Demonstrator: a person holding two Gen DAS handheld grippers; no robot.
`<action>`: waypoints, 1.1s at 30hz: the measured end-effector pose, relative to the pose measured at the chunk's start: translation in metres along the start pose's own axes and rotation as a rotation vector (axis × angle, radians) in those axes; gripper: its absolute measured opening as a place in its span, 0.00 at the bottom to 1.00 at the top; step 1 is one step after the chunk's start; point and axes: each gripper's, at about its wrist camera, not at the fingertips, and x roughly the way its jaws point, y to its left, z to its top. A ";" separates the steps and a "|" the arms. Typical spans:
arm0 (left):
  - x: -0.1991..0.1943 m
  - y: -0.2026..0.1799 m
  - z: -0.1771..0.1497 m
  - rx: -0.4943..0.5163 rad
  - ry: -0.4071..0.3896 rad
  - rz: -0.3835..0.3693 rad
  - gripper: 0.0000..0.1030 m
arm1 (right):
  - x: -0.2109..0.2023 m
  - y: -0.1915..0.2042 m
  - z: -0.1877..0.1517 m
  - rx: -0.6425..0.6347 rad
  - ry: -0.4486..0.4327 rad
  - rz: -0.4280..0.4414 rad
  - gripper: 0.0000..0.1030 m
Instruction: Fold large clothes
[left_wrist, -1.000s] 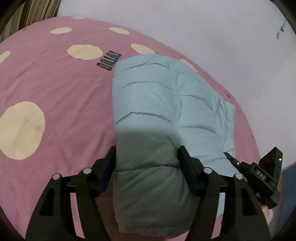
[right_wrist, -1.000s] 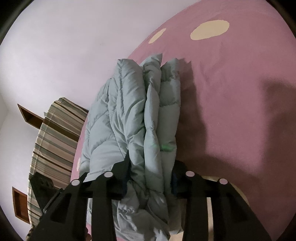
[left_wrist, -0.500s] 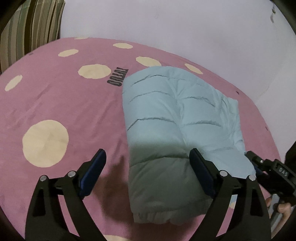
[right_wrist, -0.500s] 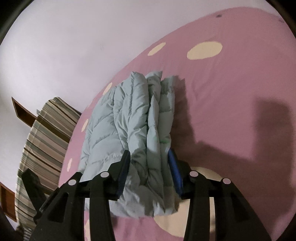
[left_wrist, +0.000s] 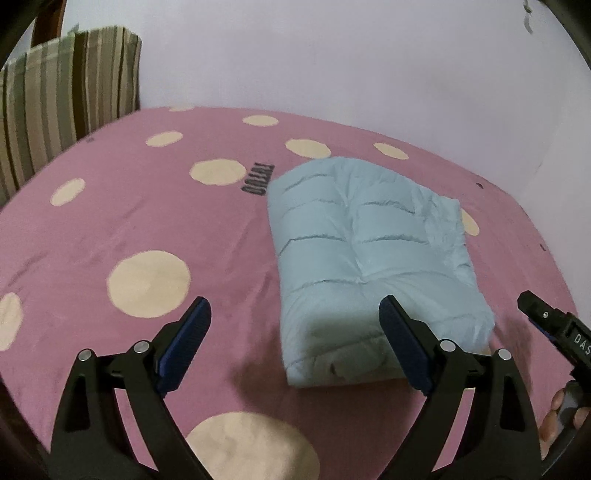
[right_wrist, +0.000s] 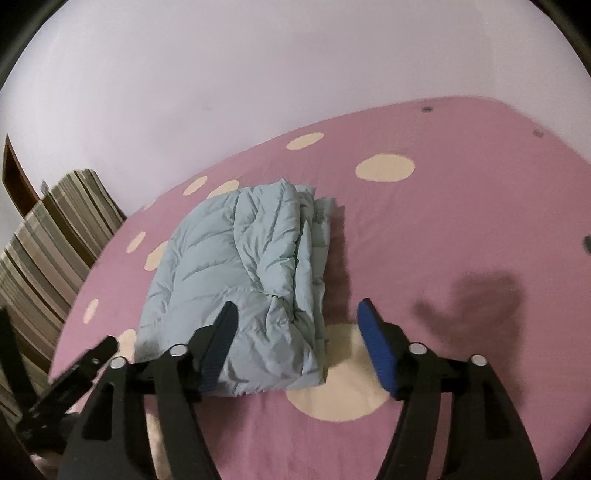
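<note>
A pale blue puffer jacket (left_wrist: 365, 251) lies folded into a thick block on the pink spotted bedsheet (left_wrist: 110, 221). My left gripper (left_wrist: 295, 332) hangs above its near end, open wide, its blue pads (left_wrist: 402, 347) clear of the fabric. In the right wrist view the jacket (right_wrist: 236, 280) shows its stacked folded layers. My right gripper (right_wrist: 299, 332) is above the jacket's near corner with its jaws opening and nothing pressed between them. The right gripper's body (left_wrist: 554, 328) shows at the right edge of the left wrist view.
A striped cushion (left_wrist: 66, 88) stands against the white wall (left_wrist: 332, 55) at the bed's far left. The cushion (right_wrist: 48, 251) also appears left in the right wrist view. Black lettering (left_wrist: 258, 181) is printed on the sheet beside the jacket.
Both grippers let go of the jacket, opened and drew back and upward. The jacket now rests on the bed by itself.
</note>
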 end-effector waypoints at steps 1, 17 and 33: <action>-0.005 -0.001 0.000 0.004 -0.006 0.001 0.90 | -0.003 0.004 0.000 -0.014 -0.005 -0.016 0.67; -0.077 -0.017 0.006 0.048 -0.127 0.026 0.95 | -0.062 0.052 -0.010 -0.171 -0.113 -0.111 0.76; -0.084 -0.022 -0.001 0.058 -0.130 0.045 0.96 | -0.068 0.054 -0.014 -0.168 -0.132 -0.092 0.76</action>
